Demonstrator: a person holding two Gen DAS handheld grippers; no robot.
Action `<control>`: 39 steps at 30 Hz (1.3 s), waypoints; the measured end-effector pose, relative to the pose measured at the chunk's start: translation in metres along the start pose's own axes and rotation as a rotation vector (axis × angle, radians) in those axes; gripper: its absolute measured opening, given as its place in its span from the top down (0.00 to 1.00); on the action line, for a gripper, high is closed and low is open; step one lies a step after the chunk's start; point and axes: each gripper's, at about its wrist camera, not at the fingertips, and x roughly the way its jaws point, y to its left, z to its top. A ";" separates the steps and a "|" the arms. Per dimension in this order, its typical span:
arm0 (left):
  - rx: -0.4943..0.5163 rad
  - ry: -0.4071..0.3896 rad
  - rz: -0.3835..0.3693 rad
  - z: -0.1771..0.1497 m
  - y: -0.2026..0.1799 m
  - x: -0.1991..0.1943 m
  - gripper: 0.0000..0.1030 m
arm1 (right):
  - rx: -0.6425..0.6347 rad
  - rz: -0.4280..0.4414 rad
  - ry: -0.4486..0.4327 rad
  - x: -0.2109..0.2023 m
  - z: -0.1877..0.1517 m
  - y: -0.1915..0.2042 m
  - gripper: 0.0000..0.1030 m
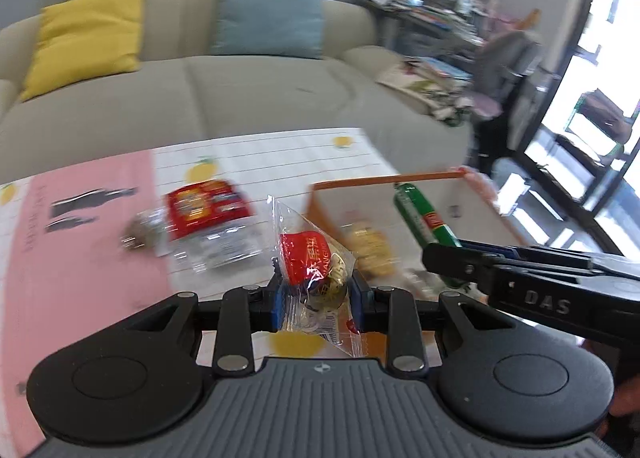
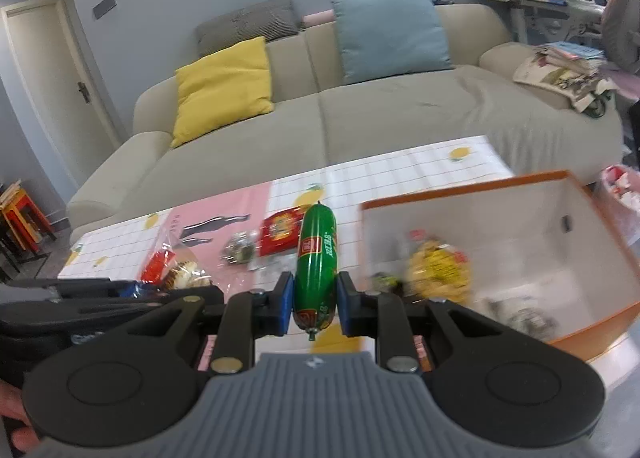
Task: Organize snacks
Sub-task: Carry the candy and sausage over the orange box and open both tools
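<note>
Between each gripper's clenched jaws, one snack: left, clear-wrapped pastry point(image 1: 316, 270); right, green sausage point(image 2: 316, 270).

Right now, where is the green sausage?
The green sausage is held between the right gripper fingers in the right wrist view, raised above the table, just left of the orange-rimmed box.

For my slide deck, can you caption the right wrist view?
Right gripper holds a green sausage beside the orange-rimmed box, snacks scattered on the table.
</note>
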 end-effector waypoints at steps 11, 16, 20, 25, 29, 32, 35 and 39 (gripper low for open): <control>0.191 0.106 -0.147 0.039 -0.061 0.081 0.67 | 0.067 -0.118 0.132 0.008 0.036 -0.112 0.80; 0.244 0.196 -0.179 0.041 -0.079 0.130 0.67 | 0.131 -0.119 0.225 0.042 0.039 -0.149 0.80; 0.278 0.276 -0.179 0.038 -0.089 0.167 0.67 | 0.128 -0.135 0.288 0.071 0.034 -0.164 0.80; 0.361 0.378 -0.148 0.026 -0.098 0.206 0.67 | 0.184 -0.101 0.356 0.101 0.024 -0.178 0.80; 0.400 0.420 -0.130 0.017 -0.097 0.223 0.67 | 0.209 -0.085 0.390 0.123 0.019 -0.185 0.80; 0.400 0.439 -0.123 0.013 -0.094 0.232 0.67 | 0.224 -0.076 0.419 0.141 0.017 -0.189 0.80; 0.402 0.450 -0.131 0.011 -0.094 0.238 0.66 | 0.248 -0.068 0.438 0.151 0.014 -0.191 0.80; 0.419 0.458 -0.135 0.009 -0.096 0.243 0.65 | 0.260 -0.056 0.451 0.159 0.013 -0.190 0.80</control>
